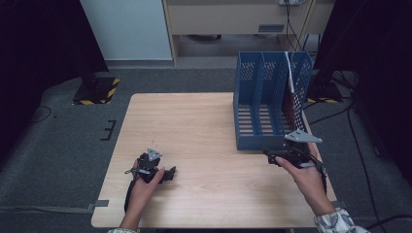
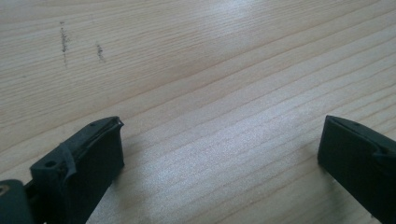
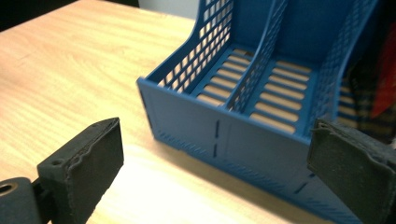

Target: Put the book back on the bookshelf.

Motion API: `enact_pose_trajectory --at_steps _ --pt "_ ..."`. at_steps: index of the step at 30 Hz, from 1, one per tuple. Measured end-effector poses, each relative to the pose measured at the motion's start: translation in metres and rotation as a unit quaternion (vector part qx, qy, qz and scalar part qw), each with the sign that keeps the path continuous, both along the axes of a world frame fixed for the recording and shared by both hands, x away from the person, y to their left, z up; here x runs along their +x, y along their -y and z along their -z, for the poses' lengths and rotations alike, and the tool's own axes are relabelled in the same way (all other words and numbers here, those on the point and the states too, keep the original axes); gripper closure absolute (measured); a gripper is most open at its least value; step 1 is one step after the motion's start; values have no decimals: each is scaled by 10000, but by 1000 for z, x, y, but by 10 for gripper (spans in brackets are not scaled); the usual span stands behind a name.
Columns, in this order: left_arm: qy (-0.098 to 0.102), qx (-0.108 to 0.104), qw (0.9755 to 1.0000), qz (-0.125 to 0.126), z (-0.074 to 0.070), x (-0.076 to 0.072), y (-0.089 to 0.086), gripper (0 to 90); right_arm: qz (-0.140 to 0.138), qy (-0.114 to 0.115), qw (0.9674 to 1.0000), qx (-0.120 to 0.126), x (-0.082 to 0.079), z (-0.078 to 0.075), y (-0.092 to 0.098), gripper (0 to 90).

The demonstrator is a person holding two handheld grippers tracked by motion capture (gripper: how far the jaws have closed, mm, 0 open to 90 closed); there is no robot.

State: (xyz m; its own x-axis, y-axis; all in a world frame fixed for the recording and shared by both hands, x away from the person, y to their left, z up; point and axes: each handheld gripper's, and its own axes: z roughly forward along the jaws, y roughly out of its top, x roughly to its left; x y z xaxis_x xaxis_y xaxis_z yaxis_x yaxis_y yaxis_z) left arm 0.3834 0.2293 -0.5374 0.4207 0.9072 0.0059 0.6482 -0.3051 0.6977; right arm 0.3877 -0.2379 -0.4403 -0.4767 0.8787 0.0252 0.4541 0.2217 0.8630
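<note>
A blue three-slot file rack (image 1: 257, 104) stands on the right half of the wooden table (image 1: 194, 121). Its rightmost slot holds a dark red, plaid-patterned item (image 1: 296, 104) with a white edge sticking up. My right gripper (image 1: 270, 155) hovers just in front of the rack's low front wall, open. In the right gripper view its jaws (image 3: 217, 137) frame the rack's front (image 3: 243, 140), nothing between them, and the red item (image 3: 376, 79) shows at the far right. My left gripper (image 1: 167, 173) rests low on the table's near left, open, with bare wood between its jaws (image 2: 219, 144).
Two faint dark scuff marks (image 2: 64, 41) lie on the wood ahead of the left gripper. Cables (image 1: 357, 145) run over the grey floor to the right of the table. A yellow-and-black striped base (image 1: 97, 90) stands on the floor at the far left.
</note>
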Motion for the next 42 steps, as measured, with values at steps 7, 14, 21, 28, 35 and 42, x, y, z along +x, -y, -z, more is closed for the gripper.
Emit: enact_pose_trajectory --at_steps 7,14,21,28,35,42 --pt "0 1 10000 -1 0 0 0 0 -156 -137 9998 -74 -6 11 -7 49" --pt "0 1 10000 -3 0 0 0 0 -345 -344 9987 -139 -13 25 -16 52" --pt "1 0 10000 -4 0 0 0 0 -617 -537 9963 -276 -19 39 -34 57" --pt "1 -1 10000 -5 0 0 0 0 -973 -690 9918 -457 -23 53 -54 63" --pt "0 -1 10000 -3 0 0 0 0 -1229 -791 9887 -338 -20 64 -83 63" --pt "-3 1 10000 1 0 0 0 0 -1430 -720 9861 -441 -11 71 -120 79"
